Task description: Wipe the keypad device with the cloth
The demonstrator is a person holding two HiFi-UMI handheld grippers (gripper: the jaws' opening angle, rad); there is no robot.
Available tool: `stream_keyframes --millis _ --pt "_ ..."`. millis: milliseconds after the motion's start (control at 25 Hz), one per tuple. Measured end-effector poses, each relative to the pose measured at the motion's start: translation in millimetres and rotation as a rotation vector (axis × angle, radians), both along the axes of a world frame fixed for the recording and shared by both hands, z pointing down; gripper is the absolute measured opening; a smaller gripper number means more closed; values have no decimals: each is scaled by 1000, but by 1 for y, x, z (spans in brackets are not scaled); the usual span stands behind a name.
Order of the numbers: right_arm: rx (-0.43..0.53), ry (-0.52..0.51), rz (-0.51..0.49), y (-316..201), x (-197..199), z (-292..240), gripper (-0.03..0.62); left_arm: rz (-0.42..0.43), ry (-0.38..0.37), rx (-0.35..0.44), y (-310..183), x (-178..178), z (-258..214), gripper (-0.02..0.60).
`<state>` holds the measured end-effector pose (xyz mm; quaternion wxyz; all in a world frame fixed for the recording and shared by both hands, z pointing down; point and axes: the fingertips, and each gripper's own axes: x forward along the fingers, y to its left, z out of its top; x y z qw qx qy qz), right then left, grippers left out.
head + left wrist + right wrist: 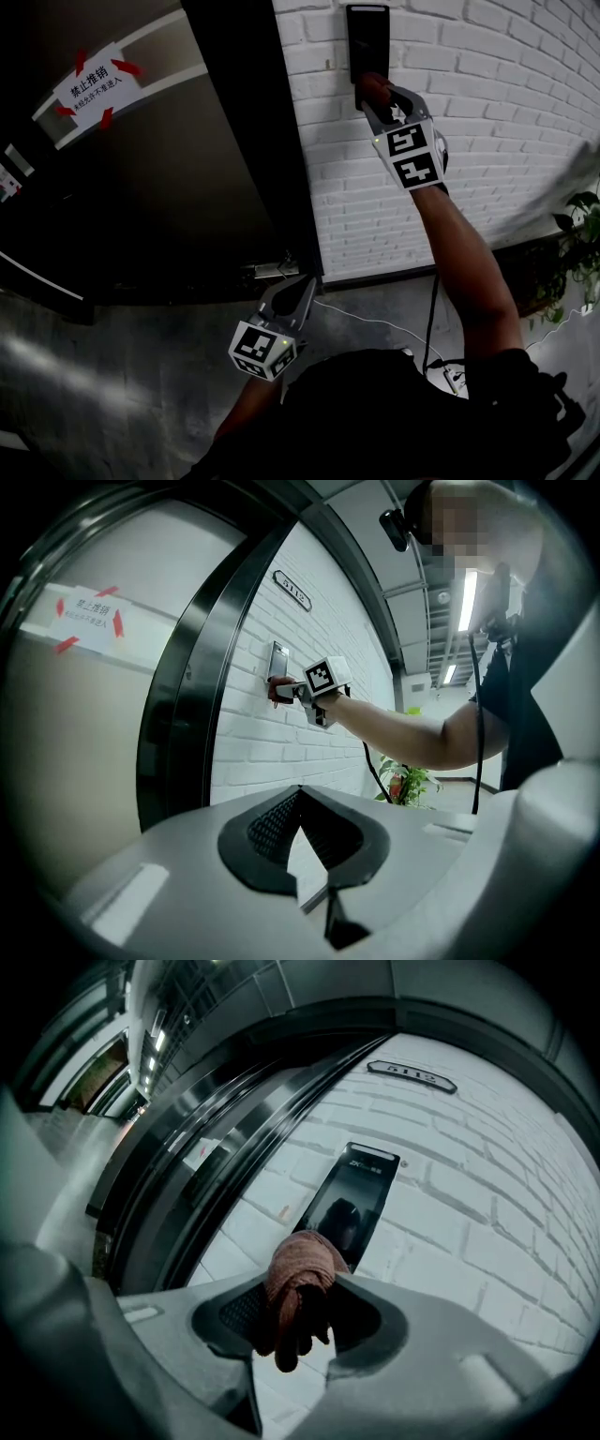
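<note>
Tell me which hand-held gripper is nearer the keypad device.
Right. The right hand-held gripper holds the cloth at the lower end of the keypad device; the left hand-held gripper hangs well below it, by the door.

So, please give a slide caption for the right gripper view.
The right claw grips a reddish cloth at the lower end of the dark keypad device on a white brick wall.
</note>
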<state>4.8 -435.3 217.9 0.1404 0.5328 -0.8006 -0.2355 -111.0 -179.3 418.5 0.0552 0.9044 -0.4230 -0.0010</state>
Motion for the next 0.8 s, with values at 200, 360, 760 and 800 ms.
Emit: stream_keyframes --millis 200,360,760,800 --pt "-30 -5 -11 0 -1 10 147 2 -6 6 0 -3 0 15" --pt "-60 -1 -9 1 -1 18 147 12 -12 4 1 -5 1 15" --pt "-92 -41 -52 38 -6 36 147 64 -13 -22 4 -8 1 15" --pt "-99 -63 -74 48 -6 39 147 68 -14 -20 3 -8 2 15"
